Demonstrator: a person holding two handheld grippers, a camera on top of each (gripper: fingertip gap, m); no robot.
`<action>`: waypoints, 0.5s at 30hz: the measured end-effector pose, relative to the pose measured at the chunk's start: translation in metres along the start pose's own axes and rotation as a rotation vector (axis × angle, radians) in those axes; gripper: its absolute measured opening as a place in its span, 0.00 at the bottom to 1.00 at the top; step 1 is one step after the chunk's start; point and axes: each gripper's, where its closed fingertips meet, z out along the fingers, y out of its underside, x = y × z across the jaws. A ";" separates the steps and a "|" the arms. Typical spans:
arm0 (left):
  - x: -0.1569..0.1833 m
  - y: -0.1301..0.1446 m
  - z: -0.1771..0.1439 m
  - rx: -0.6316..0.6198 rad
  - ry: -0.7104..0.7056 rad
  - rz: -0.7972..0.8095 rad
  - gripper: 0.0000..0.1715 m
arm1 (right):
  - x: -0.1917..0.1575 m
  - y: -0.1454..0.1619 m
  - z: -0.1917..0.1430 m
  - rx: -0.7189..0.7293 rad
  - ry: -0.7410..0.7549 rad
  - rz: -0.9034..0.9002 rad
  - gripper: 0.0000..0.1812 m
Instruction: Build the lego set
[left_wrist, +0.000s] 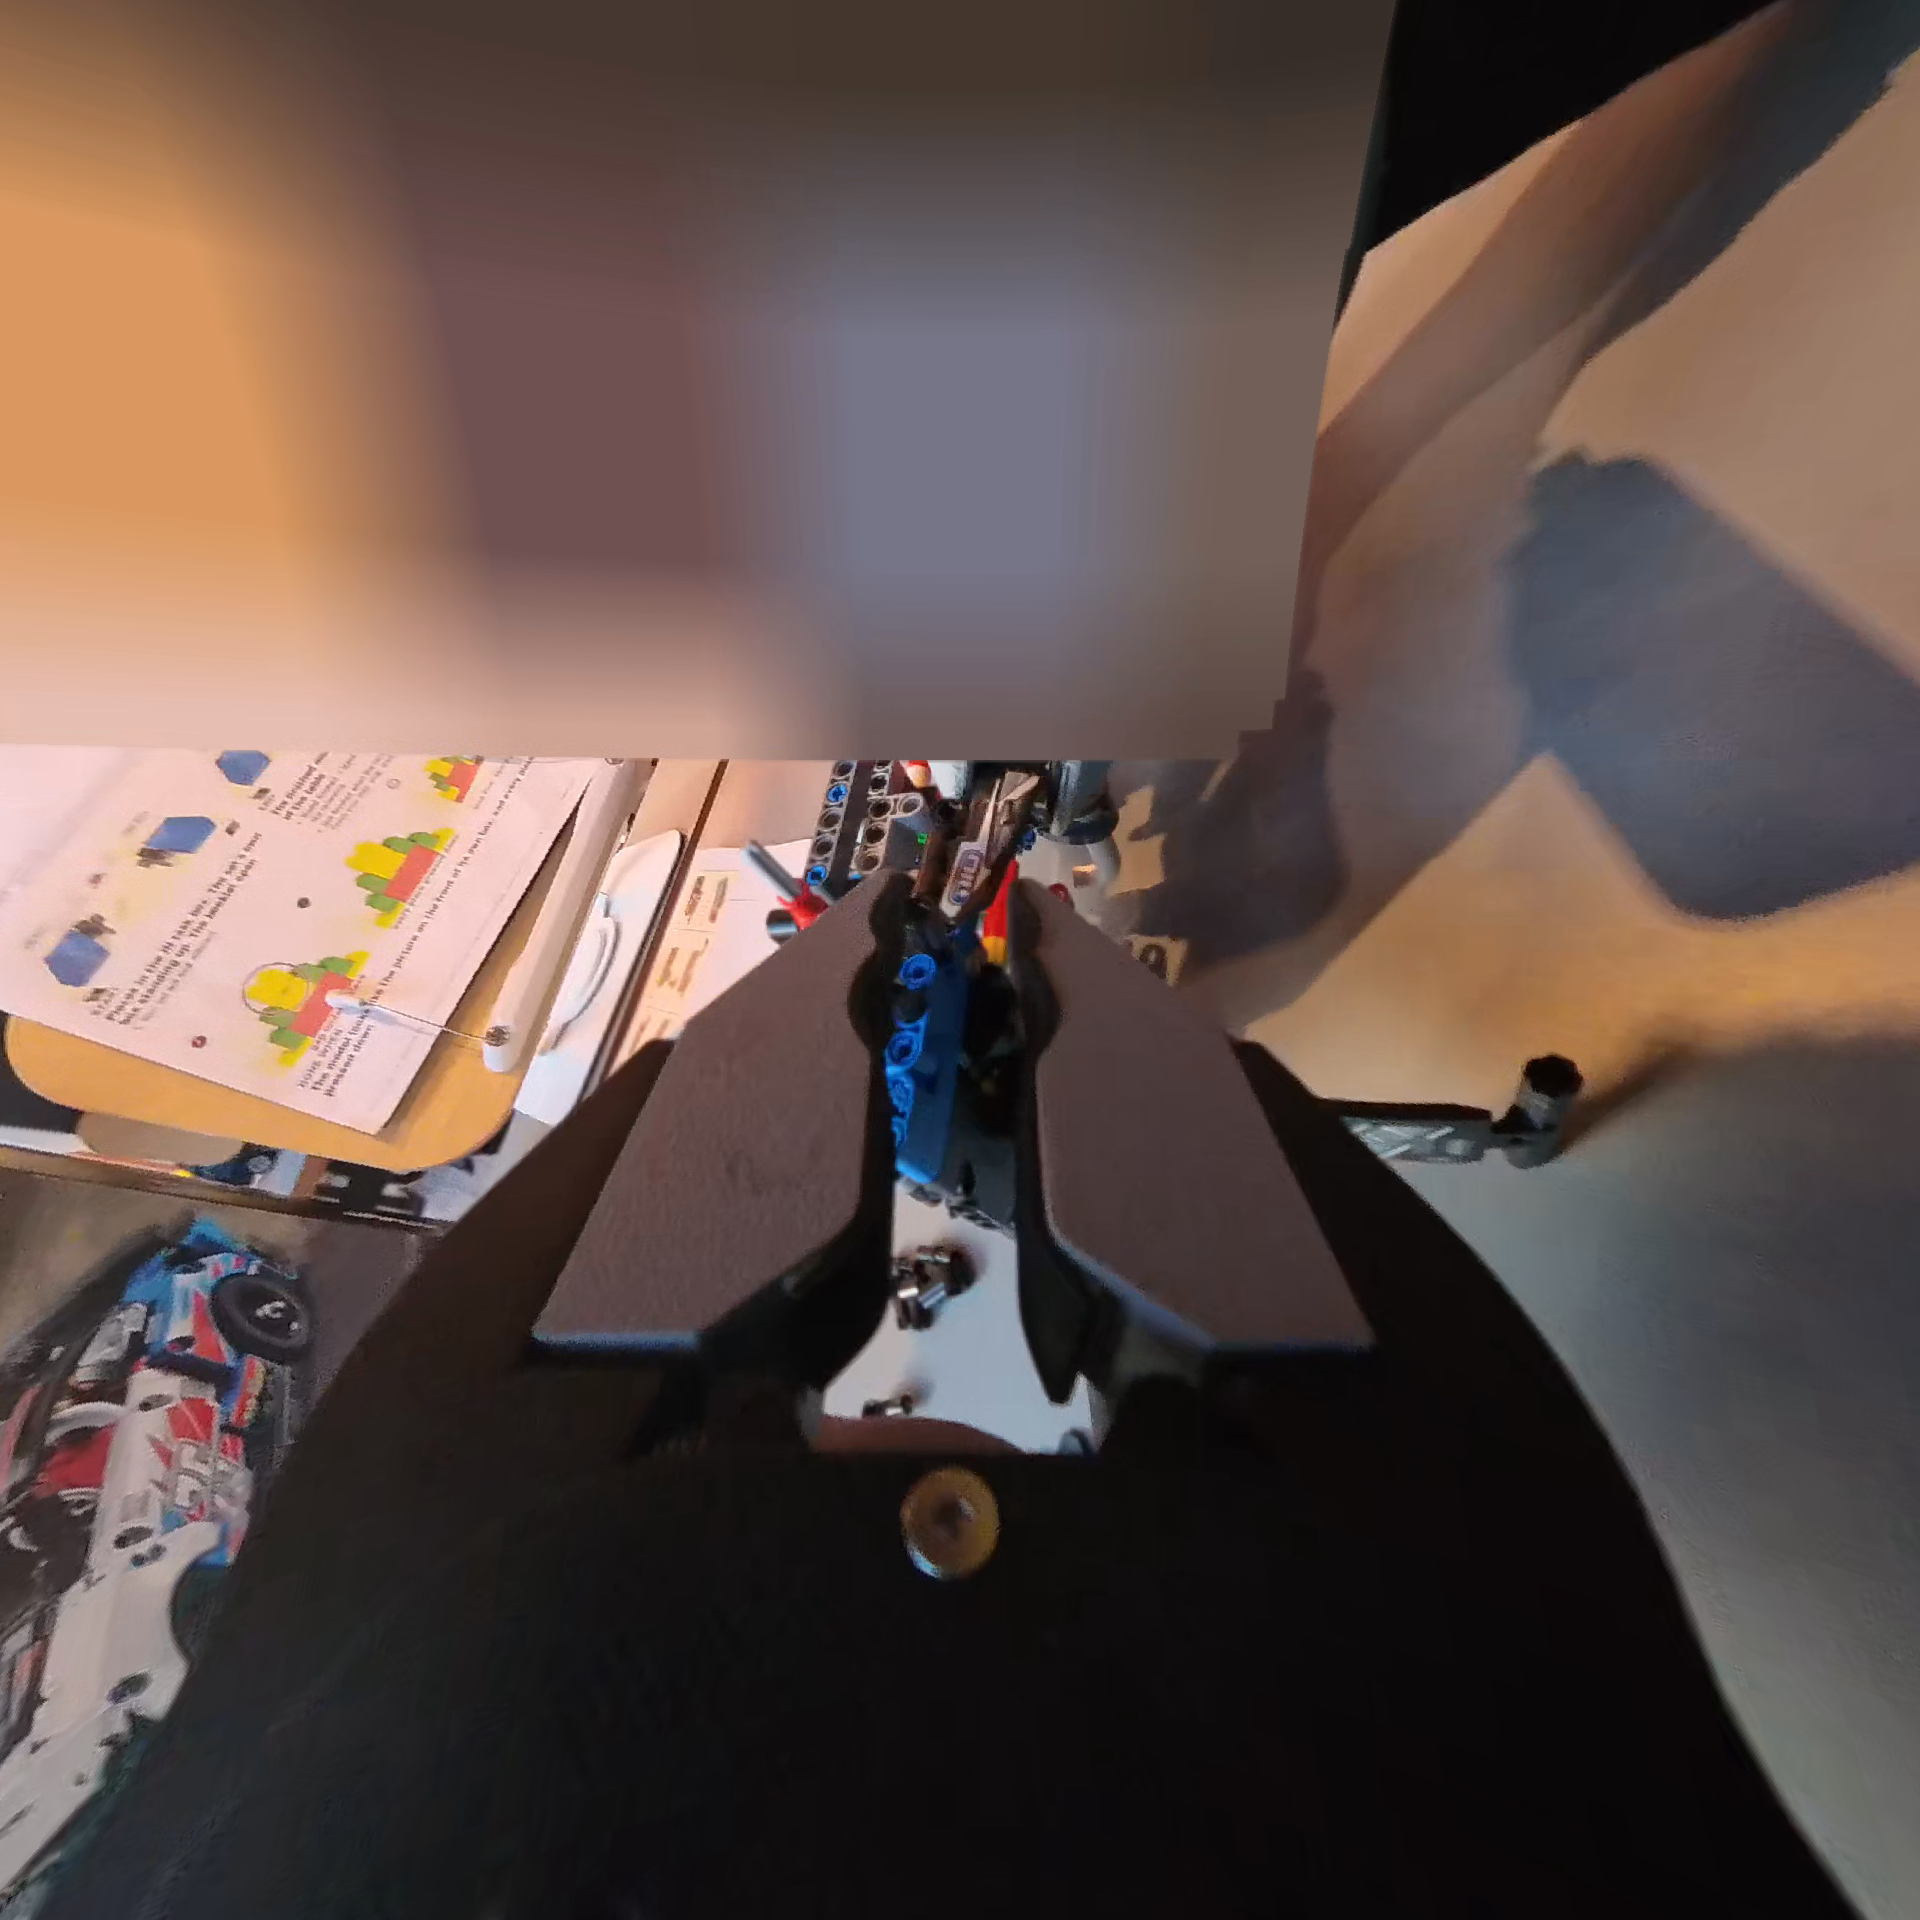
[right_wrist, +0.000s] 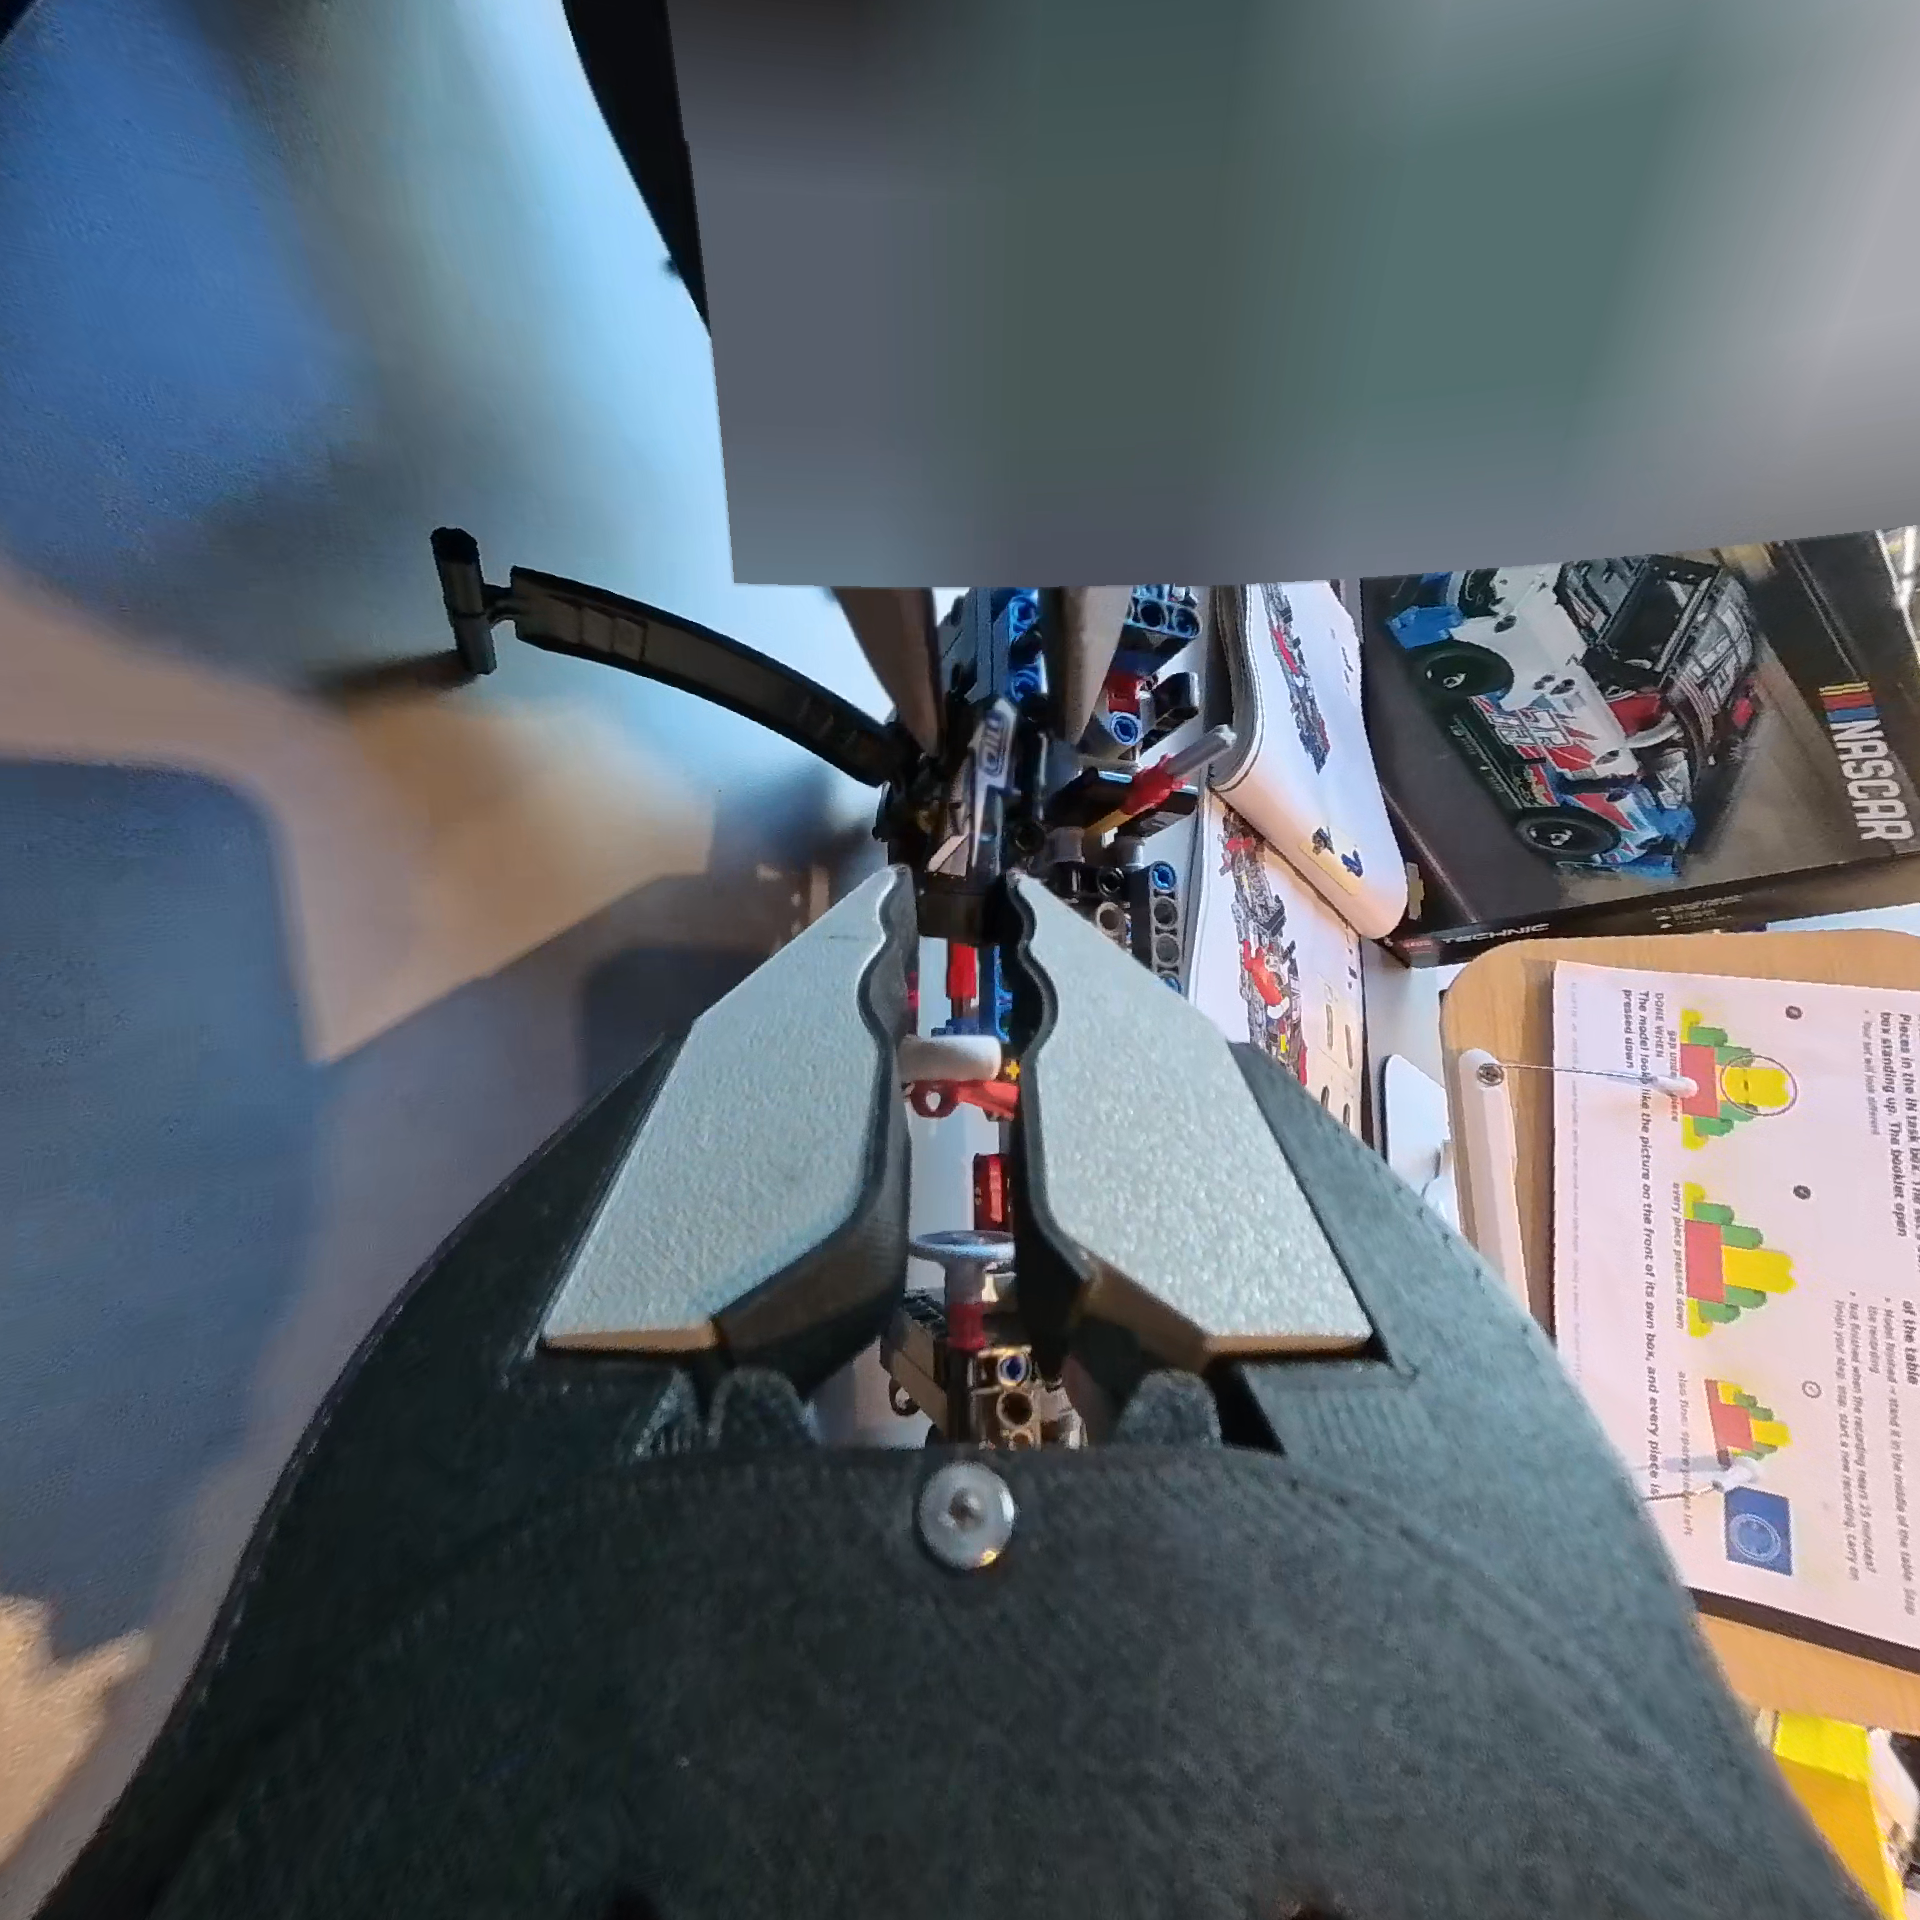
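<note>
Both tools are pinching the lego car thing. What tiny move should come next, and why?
Probably a gentle squeeze together. The left tool and right tool face each other, each shut on the half-built model, with a long black curved piece sticking out. Pressing likely seats the joint.

A pale counter (right_wrist: 187, 1143), streaked with warm light and deep blue shadow, carries the spread of a building session. On it lie the set's box (right_wrist: 1662, 727) printed with a race car, an open instruction booklet (right_wrist: 1278, 935) beside it, and a wooden board (right_wrist: 1496, 997) bearing a printed sheet (right_wrist: 1745, 1299) of brick diagrams. A few small dark pins (left_wrist: 925, 1283) are scattered on the white surface nearby.
</note>
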 end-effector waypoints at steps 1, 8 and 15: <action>0.000 0.001 0.001 -0.005 -0.001 0.014 0.08 | 0.000 0.000 0.000 -0.001 -0.007 0.005 0.07; 0.005 0.001 0.004 -0.008 0.026 0.012 0.16 | 0.000 0.000 0.000 0.024 -0.046 0.055 0.07; -0.003 0.002 0.005 -0.009 0.033 -0.051 0.08 | 0.000 -0.001 0.000 0.064 -0.118 0.146 0.07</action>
